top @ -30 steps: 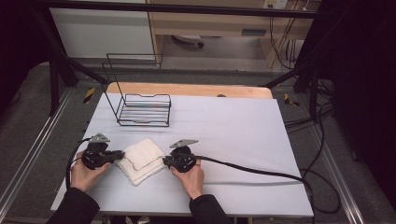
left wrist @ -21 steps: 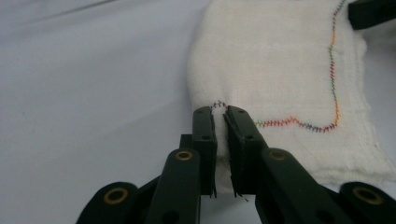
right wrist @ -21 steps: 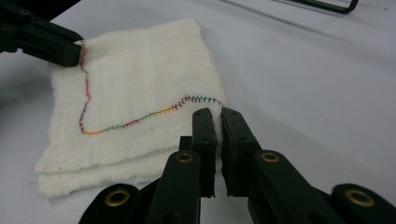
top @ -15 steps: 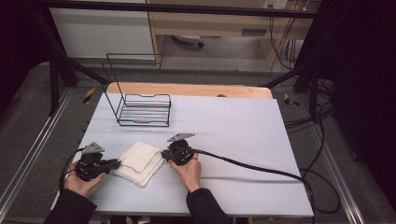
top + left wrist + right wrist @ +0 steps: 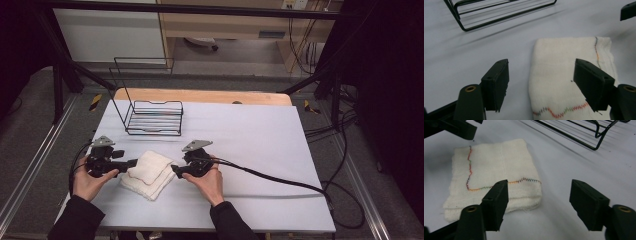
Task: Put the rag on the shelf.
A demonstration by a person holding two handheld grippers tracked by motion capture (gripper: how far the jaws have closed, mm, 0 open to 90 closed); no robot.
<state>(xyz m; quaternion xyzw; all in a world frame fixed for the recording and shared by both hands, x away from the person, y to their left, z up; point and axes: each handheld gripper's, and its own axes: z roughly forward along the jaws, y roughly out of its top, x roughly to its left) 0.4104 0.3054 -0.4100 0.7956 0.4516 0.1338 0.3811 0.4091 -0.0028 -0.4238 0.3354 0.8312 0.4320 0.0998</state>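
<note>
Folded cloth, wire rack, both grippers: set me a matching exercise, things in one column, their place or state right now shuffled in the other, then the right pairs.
Things:
1. folded cloth
2. wire rack
3. left gripper
4. right gripper

Places or states:
A. standing at the far left of the table, nothing in it
B. lying flat between the two grippers
C. jaws open at the cloth's right edge, just released
D. jaws open at the cloth's left edge, just released

Pairs: 1-B, 2-A, 3-D, 4-C

— Where do we look from?
— We sit high above the near edge of the table (image 5: 260, 140), facing forward and down.
— And the other two?
— We ride low, close over the folded cloth (image 5: 564, 75), from opposite sides; all three share it.
</note>
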